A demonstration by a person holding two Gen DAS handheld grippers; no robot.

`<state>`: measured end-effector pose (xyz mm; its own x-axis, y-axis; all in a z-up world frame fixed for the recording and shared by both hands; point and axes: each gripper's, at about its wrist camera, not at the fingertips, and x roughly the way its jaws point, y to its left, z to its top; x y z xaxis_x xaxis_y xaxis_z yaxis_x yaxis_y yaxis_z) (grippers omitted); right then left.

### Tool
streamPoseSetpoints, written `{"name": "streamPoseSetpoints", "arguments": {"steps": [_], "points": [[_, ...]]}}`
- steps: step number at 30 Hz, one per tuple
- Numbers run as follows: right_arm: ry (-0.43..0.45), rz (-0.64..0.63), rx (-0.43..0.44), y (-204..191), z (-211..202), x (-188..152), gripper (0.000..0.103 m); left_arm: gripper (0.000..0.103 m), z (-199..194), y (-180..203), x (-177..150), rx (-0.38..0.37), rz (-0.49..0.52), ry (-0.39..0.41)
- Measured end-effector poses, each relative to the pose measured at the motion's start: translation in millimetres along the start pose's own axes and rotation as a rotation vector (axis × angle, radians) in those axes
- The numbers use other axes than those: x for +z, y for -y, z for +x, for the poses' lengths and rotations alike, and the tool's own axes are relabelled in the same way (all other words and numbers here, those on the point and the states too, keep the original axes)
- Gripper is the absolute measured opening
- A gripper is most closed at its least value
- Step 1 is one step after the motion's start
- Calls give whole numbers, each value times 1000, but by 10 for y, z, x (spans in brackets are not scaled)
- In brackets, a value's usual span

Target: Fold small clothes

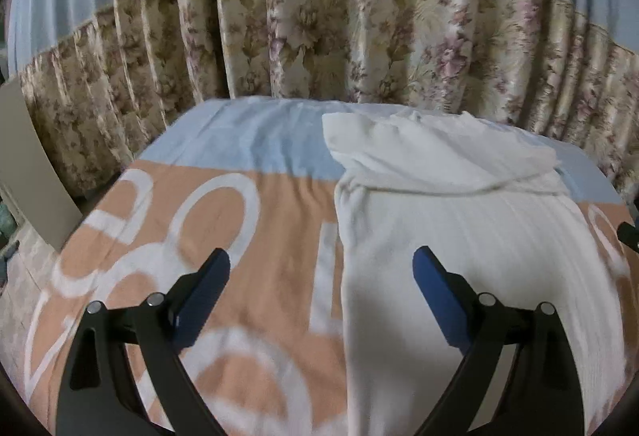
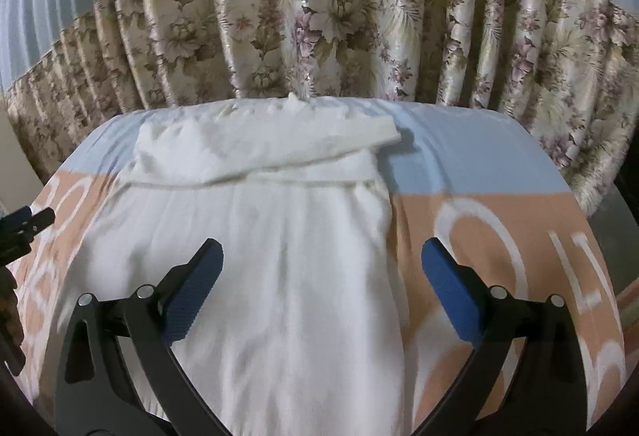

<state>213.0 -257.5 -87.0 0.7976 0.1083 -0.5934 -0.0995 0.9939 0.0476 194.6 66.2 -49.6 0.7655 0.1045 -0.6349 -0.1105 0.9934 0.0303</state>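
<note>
The white garment [image 2: 279,256] lies flat on the orange-and-blue blanket [image 2: 479,236] covering the table, its far end folded over near the table's far edge by the floral curtain [image 2: 319,16]. The right gripper [image 2: 321,260] hangs wide open above it, holding nothing. The left gripper [image 1: 321,268], equally wide open and empty, straddles the garment's left edge.

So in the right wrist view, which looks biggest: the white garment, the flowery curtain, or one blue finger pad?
1. Flowery curtain and white garment: too alike to rank.
2. Blue finger pad: smallest, though nearest the camera.
</note>
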Motion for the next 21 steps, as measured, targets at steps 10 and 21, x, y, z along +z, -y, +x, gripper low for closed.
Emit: {"name": "streamPoseSetpoints", "arguments": {"steps": [10,21], "points": [[35,4,26,-157,-867,-623,100,93,-754,210,-549,-38,5,39],[12,70,-3,-172,-970,-1002,100,93,-979,128,-854,-32,-75,18]]}}
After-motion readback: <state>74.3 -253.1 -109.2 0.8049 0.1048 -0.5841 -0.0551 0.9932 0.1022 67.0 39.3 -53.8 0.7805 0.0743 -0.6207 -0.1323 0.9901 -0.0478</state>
